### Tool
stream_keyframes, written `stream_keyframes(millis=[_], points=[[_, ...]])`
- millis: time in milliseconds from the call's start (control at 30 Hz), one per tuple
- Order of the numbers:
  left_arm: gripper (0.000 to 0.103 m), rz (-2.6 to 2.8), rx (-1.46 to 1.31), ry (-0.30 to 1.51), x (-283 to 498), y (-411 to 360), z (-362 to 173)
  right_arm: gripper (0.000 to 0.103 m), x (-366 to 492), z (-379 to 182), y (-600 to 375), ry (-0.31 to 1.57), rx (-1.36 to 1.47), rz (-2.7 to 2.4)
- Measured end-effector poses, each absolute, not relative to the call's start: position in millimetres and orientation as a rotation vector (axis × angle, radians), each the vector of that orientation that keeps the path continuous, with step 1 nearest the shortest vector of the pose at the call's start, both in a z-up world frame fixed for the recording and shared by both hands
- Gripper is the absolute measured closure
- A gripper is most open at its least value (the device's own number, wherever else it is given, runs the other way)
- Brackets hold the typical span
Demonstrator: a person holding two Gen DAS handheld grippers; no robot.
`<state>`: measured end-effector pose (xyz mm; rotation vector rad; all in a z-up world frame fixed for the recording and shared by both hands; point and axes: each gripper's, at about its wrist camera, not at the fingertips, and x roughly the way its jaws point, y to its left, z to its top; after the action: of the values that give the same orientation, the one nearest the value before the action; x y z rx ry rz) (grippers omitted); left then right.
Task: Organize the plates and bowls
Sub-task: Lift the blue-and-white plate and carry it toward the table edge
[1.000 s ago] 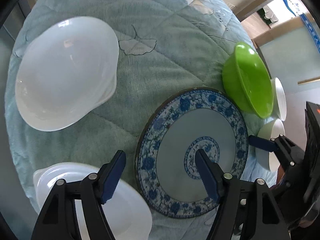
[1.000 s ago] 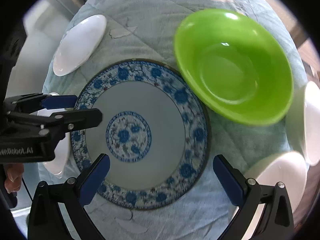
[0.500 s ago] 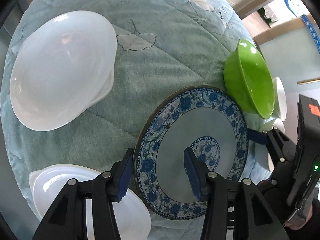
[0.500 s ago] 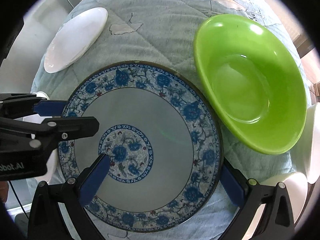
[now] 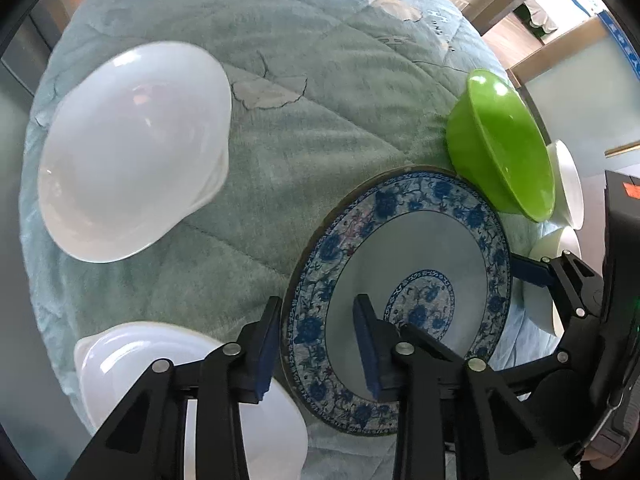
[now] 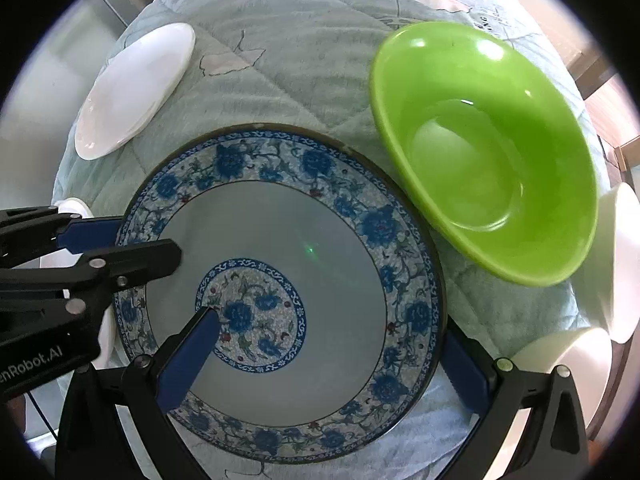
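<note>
- Quilted green cover carries my blue-patterned plate, beside the green bowl.
- Left gripper is closing astride the plate's rim, seemingly untouched.
- Right gripper straddles the opposite rim, jaws wide.

Both wrist views downward, close, sharing plate

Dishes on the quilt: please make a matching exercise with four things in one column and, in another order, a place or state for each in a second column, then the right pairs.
Things:
1. blue-patterned plate
2. green bowl
3. large white bowl
4. left gripper

Places or states:
A. jaws closing astride a plate rim
B. alone on the quilt's far left side
C. between the two grippers
D. just past the plate's far right rim

Pairs: 1-C, 2-D, 3-B, 4-A
</note>
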<state>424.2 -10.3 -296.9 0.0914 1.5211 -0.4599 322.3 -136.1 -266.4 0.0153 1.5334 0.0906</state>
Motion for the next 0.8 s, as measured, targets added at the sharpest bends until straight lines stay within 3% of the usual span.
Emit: stream_keyframes(millis=[433, 800], points=[[0.071, -0.408, 0.061, 1.418, 388, 2, -216, 0.000, 330, -255, -142, 1.453, 0.064, 0.069], [0.071, -0.364, 0.025, 1.308, 321, 25, -113, 0.000, 281, -163, -134, 1.334, 0.005, 0.088]])
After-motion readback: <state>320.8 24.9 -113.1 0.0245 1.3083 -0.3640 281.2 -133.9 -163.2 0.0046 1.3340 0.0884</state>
